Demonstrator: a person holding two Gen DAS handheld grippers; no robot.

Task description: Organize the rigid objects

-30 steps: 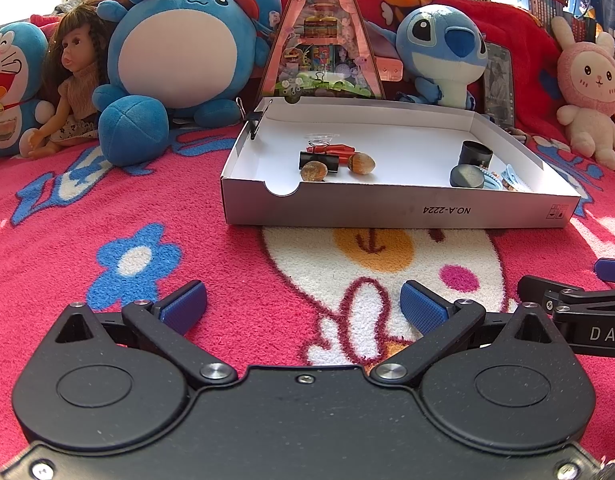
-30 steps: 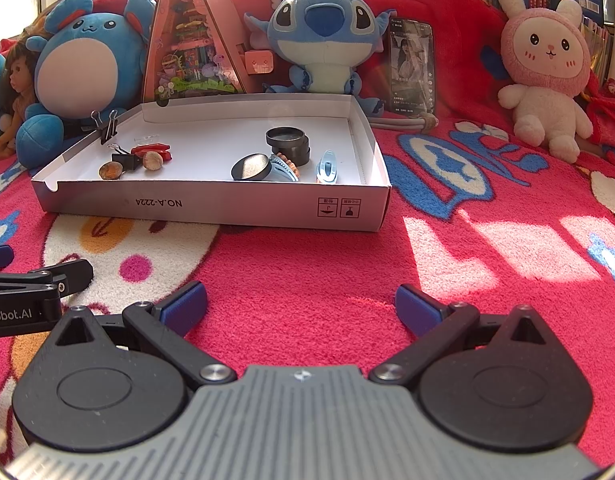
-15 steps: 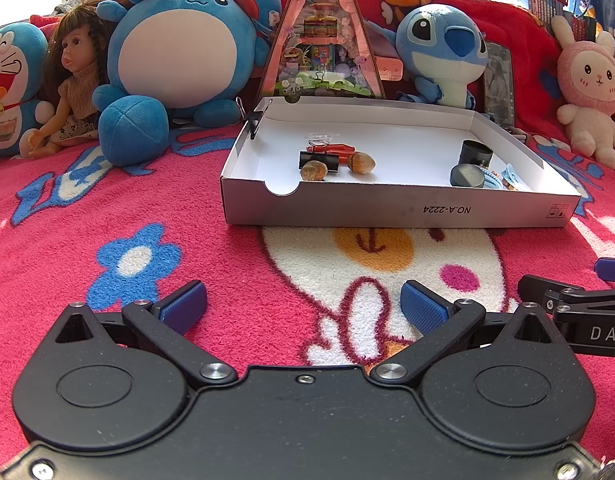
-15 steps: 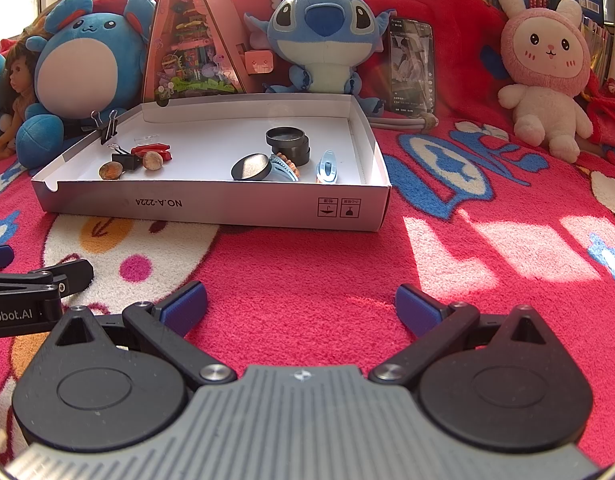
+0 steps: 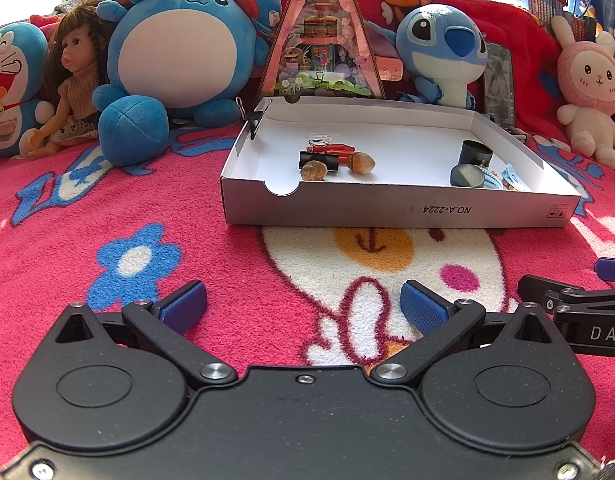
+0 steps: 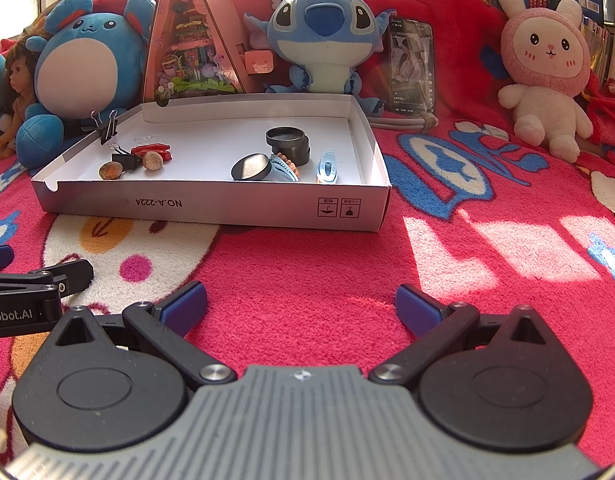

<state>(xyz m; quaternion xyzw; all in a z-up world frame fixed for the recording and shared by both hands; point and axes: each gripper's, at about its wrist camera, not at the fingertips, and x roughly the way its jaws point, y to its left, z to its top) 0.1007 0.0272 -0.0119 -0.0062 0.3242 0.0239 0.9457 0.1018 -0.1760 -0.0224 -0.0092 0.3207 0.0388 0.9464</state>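
A shallow white cardboard tray (image 5: 387,210) (image 6: 227,210) lies on the pink blanket ahead of both grippers. In its left part lie two nuts (image 5: 314,170) (image 6: 111,170), a black binder clip (image 5: 319,158) (image 6: 126,160) and a red piece (image 6: 151,148). In its right part are a black round case (image 5: 475,153) (image 6: 288,145), its lid (image 5: 467,176) (image 6: 251,167) and light blue clips (image 5: 511,176) (image 6: 327,166). My left gripper (image 5: 303,306) and right gripper (image 6: 301,306) are both open and empty, low over the blanket, short of the tray.
Plush toys stand behind the tray: a blue mouse (image 5: 183,52), Stitch (image 6: 323,36), a pink rabbit (image 6: 545,64), a doll (image 5: 73,80). A triangular toy house (image 5: 321,32) and a phone (image 6: 411,66) lean at the back. Another binder clip (image 6: 105,126) grips the tray's left wall.
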